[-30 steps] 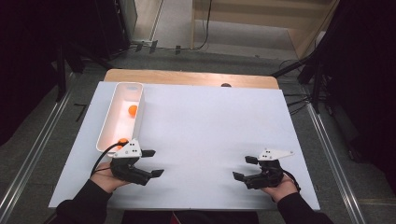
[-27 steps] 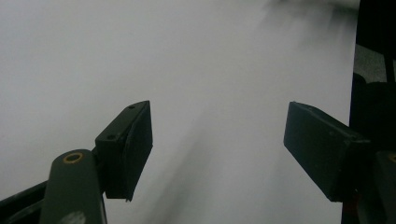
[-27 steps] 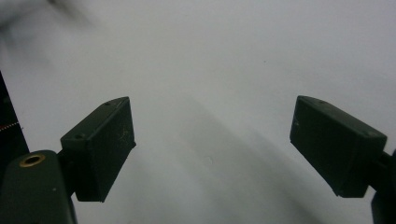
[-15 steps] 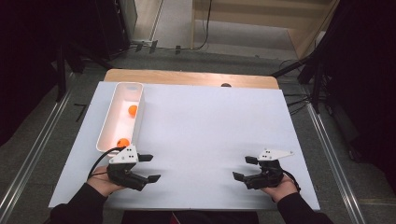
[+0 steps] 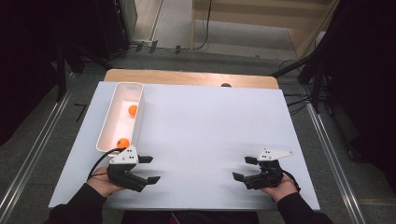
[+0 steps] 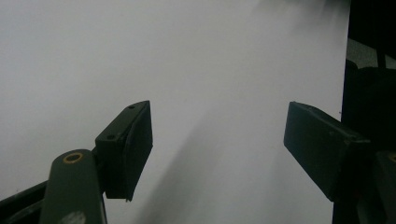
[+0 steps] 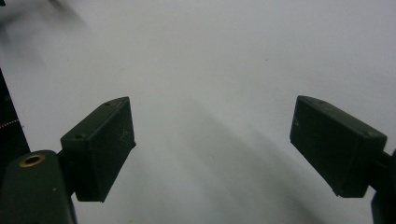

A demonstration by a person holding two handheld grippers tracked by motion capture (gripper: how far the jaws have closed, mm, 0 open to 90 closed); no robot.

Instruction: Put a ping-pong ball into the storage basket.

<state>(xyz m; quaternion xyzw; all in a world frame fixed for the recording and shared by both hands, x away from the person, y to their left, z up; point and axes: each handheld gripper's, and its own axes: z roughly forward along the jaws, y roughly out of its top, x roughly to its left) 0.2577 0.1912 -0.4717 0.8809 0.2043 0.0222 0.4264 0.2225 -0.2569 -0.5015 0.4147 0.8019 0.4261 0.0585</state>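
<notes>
A long white tray [image 5: 107,119] lies at the left of the white table [image 5: 205,121], with two orange balls in it: one [image 5: 133,110] in the middle and one [image 5: 123,142] at the near end. My left gripper [image 5: 149,169] rests low on the table just below the tray's near end, pointing right, its jaws open and empty. In the left gripper view its jaws [image 6: 217,144] stand apart over bare white surface. My right gripper [image 5: 244,168] sits at the near right, pointing left, open with nothing between its jaws [image 7: 212,140].
A wooden tabletop edge [image 5: 187,77] runs along the far side of the white sheet, with a small dark knob [image 5: 226,85] on it. Dark stands and cables [image 5: 308,70] flank the table on the floor.
My left gripper has drifted a little toward the near edge and away from the tray, uncovering the near orange ball. The right gripper has kept still.
</notes>
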